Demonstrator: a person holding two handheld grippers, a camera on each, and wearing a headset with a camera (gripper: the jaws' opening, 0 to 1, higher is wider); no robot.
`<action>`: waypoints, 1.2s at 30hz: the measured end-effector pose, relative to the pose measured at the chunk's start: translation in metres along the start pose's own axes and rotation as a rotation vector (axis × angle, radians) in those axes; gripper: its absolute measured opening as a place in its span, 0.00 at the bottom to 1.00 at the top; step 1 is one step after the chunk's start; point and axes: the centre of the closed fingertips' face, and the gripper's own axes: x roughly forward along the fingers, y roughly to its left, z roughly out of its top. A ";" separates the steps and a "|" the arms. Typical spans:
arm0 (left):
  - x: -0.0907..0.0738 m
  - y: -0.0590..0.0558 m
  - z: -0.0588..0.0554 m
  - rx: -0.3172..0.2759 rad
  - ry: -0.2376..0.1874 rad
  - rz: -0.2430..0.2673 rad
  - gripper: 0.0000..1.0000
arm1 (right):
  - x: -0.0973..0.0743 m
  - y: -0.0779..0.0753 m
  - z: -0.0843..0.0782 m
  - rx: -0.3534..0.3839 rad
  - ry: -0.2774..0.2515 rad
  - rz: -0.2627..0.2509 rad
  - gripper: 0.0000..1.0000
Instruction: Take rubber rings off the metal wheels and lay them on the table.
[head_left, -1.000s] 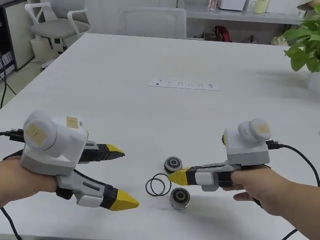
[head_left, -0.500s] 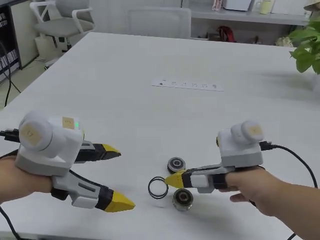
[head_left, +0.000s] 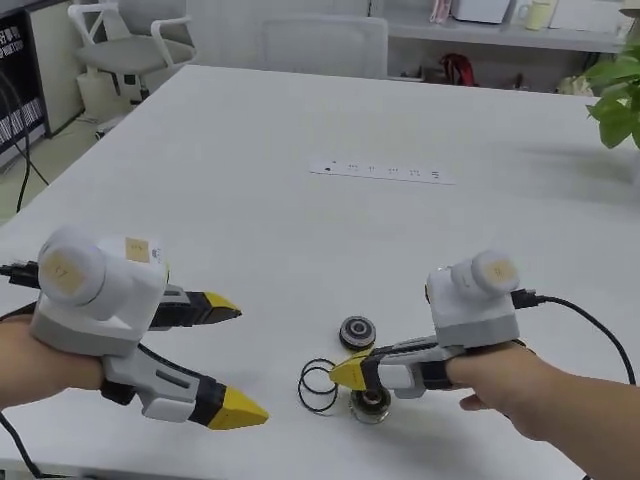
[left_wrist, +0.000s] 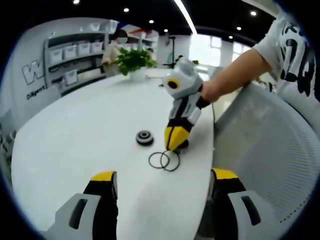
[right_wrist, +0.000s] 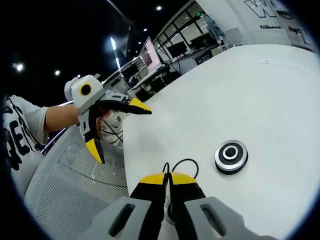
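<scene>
Head view, right hand-held gripper (head_left: 350, 372): jaws clenched, yellow tips meeting. It lies low and level, and its long axis runs across the counter (head_left: 300, 130) towards the person's left.
Head view, rubber rings (head_left: 318, 385): two thin black loops, overlapped, flat on the counter just past the right tip.
Head view, near wheel (head_left: 371, 404): squat metal disc, partly under the right tip.
Head view, far wheel (head_left: 357, 331): round, dark outer band, bright hub. It stands apart from the rings on their far side.
Head view, left hand-held gripper (head_left: 233, 357): jaws released and spread wide, holding nothing, well to the left of the rings.
Left gripper view, own jaws: splayed at the bottom. The rubber rings (left_wrist: 164, 160) lie straight ahead between them, on the smooth white counter.
Left gripper view, right hand-held gripper (left_wrist: 175, 140): tip down at the rings' far edge.
Right gripper view, right hand-held gripper (right_wrist: 167, 179): tips closed. The black loops (right_wrist: 184, 164) start right at them; cannot tell whether a ring edge is nipped.
Right gripper view, far wheel (right_wrist: 231, 155): ahead and to the right, glossy black band round a metal centre. Cannot tell whether that band is rubber yet to come off.
Judgement: the right hand-held gripper is much the nearer to both wheels and rings.
</scene>
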 end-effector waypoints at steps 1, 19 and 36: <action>0.000 0.000 0.000 0.000 0.001 -0.001 0.77 | 0.000 0.000 0.000 -0.006 0.001 -0.002 0.00; 0.000 -0.005 -0.005 -0.003 0.017 -0.009 0.77 | -0.001 -0.005 -0.005 -0.088 0.027 -0.046 0.06; 0.004 -0.001 0.001 -0.004 0.019 -0.021 0.75 | -0.015 -0.009 0.009 -0.071 -0.041 -0.054 0.14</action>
